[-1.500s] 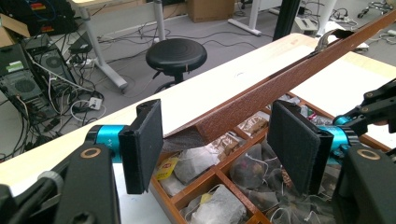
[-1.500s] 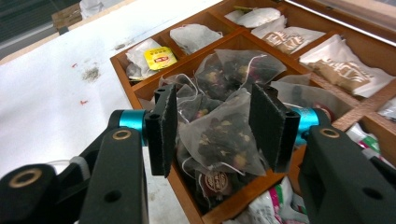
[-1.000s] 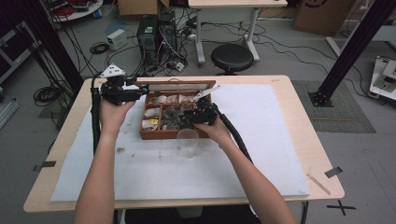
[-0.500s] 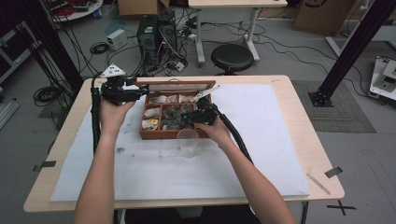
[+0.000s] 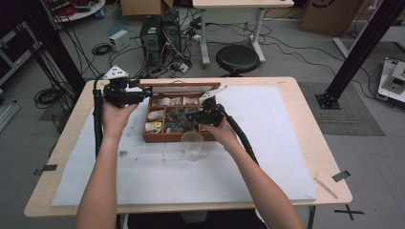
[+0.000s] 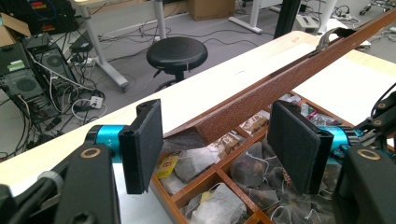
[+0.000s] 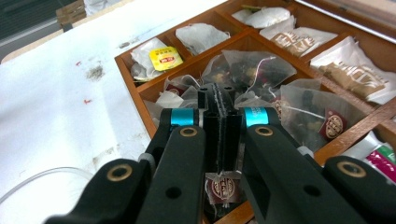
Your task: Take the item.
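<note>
Right gripper [image 7: 219,100] fingers just closed onto a mesh tea bag [image 7: 223,185]; left gripper [image 6: 219,144] fingers apart.

A clear mesh tea bag [image 7: 223,184] with a maroon paper tag hangs pinched over the brown wooden compartment box [image 7: 148,122].

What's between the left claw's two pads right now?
The corner of the brown box lid, seen in the left gripper view. It sits inside the open left claw, not clamped.
</note>
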Motion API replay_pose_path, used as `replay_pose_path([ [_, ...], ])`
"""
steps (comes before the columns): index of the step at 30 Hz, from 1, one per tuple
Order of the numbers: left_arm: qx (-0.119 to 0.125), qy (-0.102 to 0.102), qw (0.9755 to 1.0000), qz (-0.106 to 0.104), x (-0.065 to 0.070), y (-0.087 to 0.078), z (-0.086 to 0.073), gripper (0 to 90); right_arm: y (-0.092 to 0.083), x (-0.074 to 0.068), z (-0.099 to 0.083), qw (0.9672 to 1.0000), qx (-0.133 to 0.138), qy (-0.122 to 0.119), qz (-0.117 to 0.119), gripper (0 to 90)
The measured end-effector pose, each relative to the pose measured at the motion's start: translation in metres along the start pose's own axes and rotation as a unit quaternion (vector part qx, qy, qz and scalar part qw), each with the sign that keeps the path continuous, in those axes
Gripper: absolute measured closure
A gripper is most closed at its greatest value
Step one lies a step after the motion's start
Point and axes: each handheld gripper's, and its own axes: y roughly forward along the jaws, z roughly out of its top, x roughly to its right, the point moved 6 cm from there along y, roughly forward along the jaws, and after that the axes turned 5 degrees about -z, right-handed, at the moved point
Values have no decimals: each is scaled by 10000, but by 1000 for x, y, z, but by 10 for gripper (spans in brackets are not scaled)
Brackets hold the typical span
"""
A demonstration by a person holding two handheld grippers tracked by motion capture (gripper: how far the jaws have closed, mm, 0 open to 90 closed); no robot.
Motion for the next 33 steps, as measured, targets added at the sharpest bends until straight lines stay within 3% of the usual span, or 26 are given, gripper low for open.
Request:
replay_pose_path([
  [24, -23, 2, 10000, 5, 1, 0, 0, 360, -16, -4, 17, 9992, 311, -186, -163, 900],
  [33, -17, -12, 10000, 6, 1, 0, 0, 358, -15, 2, 14, 9994, 227, -91, -235, 900],
])
